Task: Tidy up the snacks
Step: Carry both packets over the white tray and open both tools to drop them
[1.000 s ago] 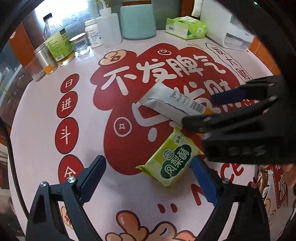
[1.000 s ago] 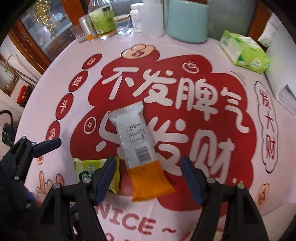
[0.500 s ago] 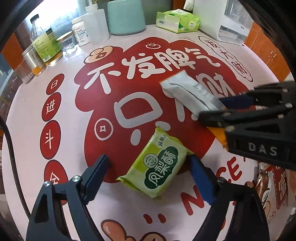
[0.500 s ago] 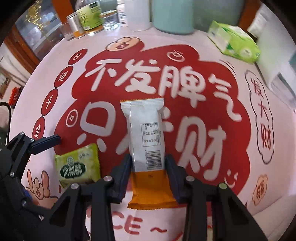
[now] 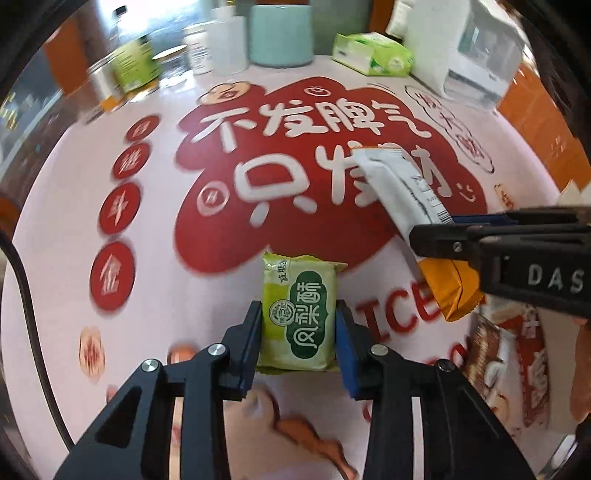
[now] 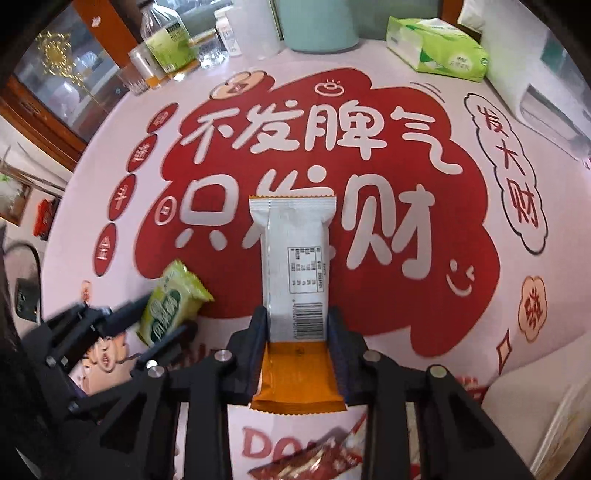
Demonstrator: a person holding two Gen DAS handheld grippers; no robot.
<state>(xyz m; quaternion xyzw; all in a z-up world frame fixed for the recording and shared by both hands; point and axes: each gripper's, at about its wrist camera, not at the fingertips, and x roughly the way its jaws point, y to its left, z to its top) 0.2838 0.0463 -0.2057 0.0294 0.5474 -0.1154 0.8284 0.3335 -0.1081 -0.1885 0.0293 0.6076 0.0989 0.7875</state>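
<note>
- Pink tablecloth (image 6: 461,369) with a big red cloud and white Chinese lettering fills both views, and the far edge is crowded.
- Along that far edge: a pale teal canister (image 5: 280,33), white bottles (image 5: 225,40), a green-labelled bottle (image 6: 170,40), a glass (image 6: 210,51) and a green tissue pack (image 6: 439,44), with a white appliance (image 5: 476,55) at the far right.
- Left gripper (image 5: 298,325) is closing its jaws, blue pads pressing both sides of the green pastry packet (image 5: 299,314), near the middle of the cloth.
- Right gripper (image 6: 297,347) is clamped tight on the white-and-orange snack bar (image 6: 295,266), gripping where white meets orange; the white end points away over the red cloud.
- In the left view that bar sticks out of the right gripper just right of the green packet, the two apart.
- Brown-and-red snack wrappers (image 5: 517,362) lie at the near right, partly hidden behind the right gripper's body.
- A black cable (image 5: 22,280) curves along the left edge.
</note>
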